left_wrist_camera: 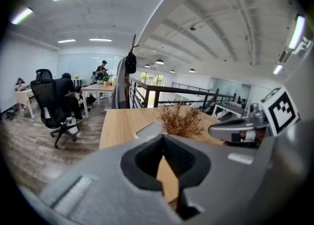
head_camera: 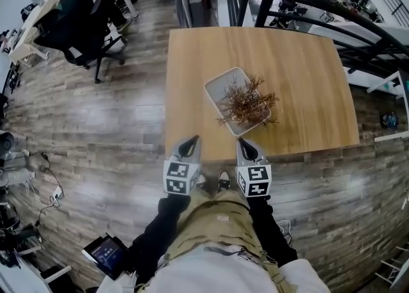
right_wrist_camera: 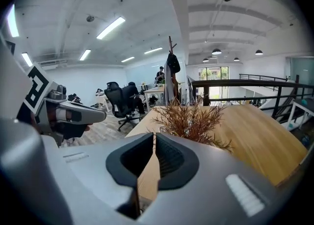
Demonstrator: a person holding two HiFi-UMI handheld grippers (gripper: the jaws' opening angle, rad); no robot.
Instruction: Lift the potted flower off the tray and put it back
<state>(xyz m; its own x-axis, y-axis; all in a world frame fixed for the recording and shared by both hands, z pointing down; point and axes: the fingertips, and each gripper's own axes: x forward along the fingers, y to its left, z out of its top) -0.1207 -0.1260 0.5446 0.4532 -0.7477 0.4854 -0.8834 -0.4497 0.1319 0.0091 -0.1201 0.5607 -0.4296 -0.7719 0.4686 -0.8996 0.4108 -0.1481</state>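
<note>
The potted flower (head_camera: 246,101), a brown dried bush, stands on a white square tray (head_camera: 219,85) in the middle of the wooden table (head_camera: 307,75). The branches hide its pot. Both grippers hover over the table's near edge, short of the tray and side by side. My left gripper (head_camera: 191,140) points at the tray's left corner, my right gripper (head_camera: 243,144) at its near corner. In the left gripper view the jaws (left_wrist_camera: 164,141) are shut on nothing, with the flower (left_wrist_camera: 181,120) and tray (left_wrist_camera: 148,129) beyond them. In the right gripper view the shut, empty jaws (right_wrist_camera: 153,137) face the flower (right_wrist_camera: 189,118).
A black office chair (head_camera: 77,36) and desks with seated people stand at the far left. A dark metal railing (head_camera: 307,4) runs behind the table and down its right side. A tablet (head_camera: 105,253) lies on the wooden floor by my left leg.
</note>
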